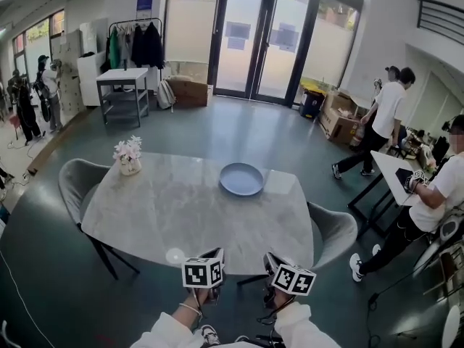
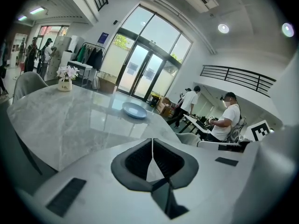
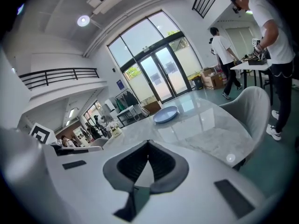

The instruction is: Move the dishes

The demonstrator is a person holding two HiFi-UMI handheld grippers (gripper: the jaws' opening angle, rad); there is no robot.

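A pale blue plate (image 1: 241, 178) lies on the grey marble table (image 1: 174, 216), toward its far right side; it also shows in the left gripper view (image 2: 135, 109) and the right gripper view (image 3: 166, 114). Both grippers hover at the table's near edge, well short of the plate. My left gripper (image 1: 214, 256) (image 2: 152, 143) is shut with nothing between its jaws. My right gripper (image 1: 271, 261) (image 3: 147, 145) is likewise shut and empty.
A small vase of pale flowers (image 1: 129, 156) stands at the table's far left corner. Grey chairs sit at the left (image 1: 78, 182) and right (image 1: 335, 230). A person in white (image 1: 435, 201) leans at a desk on the right; others stand farther back.
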